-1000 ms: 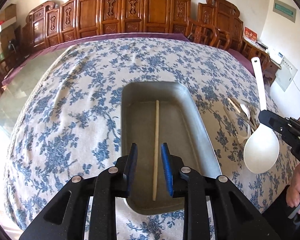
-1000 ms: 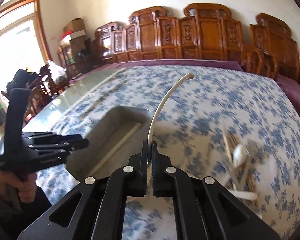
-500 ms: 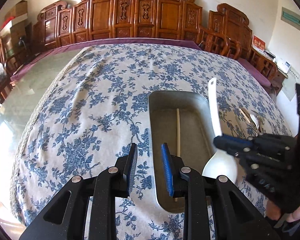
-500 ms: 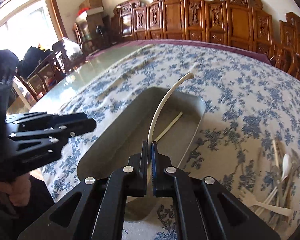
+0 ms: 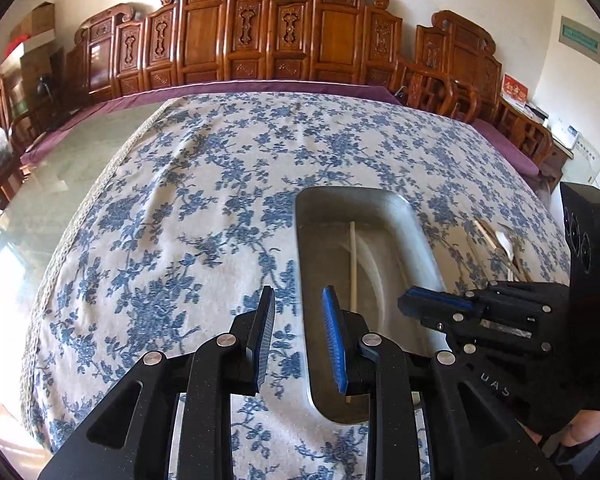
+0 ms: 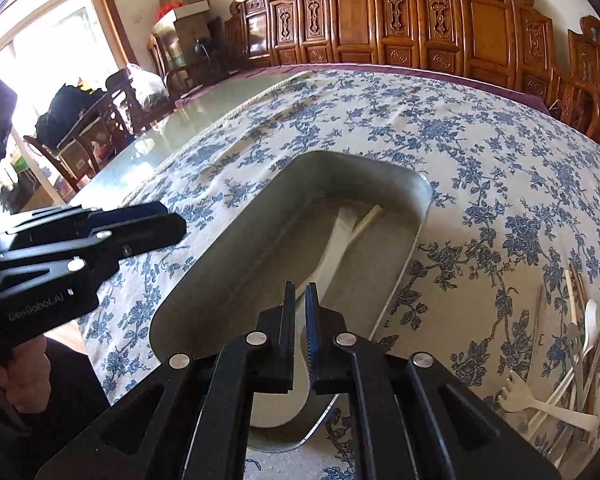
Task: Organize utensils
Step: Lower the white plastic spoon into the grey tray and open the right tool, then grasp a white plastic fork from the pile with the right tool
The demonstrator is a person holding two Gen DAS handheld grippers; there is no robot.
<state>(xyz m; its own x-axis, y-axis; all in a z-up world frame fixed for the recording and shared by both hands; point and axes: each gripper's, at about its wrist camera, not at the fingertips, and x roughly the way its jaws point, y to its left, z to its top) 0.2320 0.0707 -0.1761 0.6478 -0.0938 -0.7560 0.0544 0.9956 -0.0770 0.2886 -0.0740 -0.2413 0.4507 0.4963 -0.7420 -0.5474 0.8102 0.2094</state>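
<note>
- Left wrist view: the left hand-held gripper [image 5: 298, 340] hangs over the worktop [image 5: 204, 200] with its blue-padded fingers well apart and nothing between them.
- Just ahead and to its right lies the metal tray [image 5: 416, 232], long side running away from the gripper; its right finger overlaps the tray's near left edge.
- In the tray a chopstick [image 5: 353, 264] lies lengthwise, with the white spoon [image 5: 374, 268] beside it on the right, blurred.
- The right hand-held gripper [image 5: 432, 304] reaches in from the right over the tray's near end.
- Farther right, beyond the tray, a heap of utensils [image 5: 504, 244] rests on the cloth.
- Right wrist view: the right hand-held gripper [image 6: 299, 320] is over the near part of the tray [image 6: 412, 240], fingers a narrow gap apart, clamped on nothing.
- The spoon [image 6: 332, 252] lies in the tray straight ahead, bowl under the fingers, handle pointing to the far end beside the chopstick [image 6: 366, 219].
- The left hand-held gripper [image 6: 140, 228] sits to the left, beside the tray.
- The utensils [image 6: 576, 332], a white fork among them, lie to the right on the worktop [image 6: 480, 152], apart from the tray.
</note>
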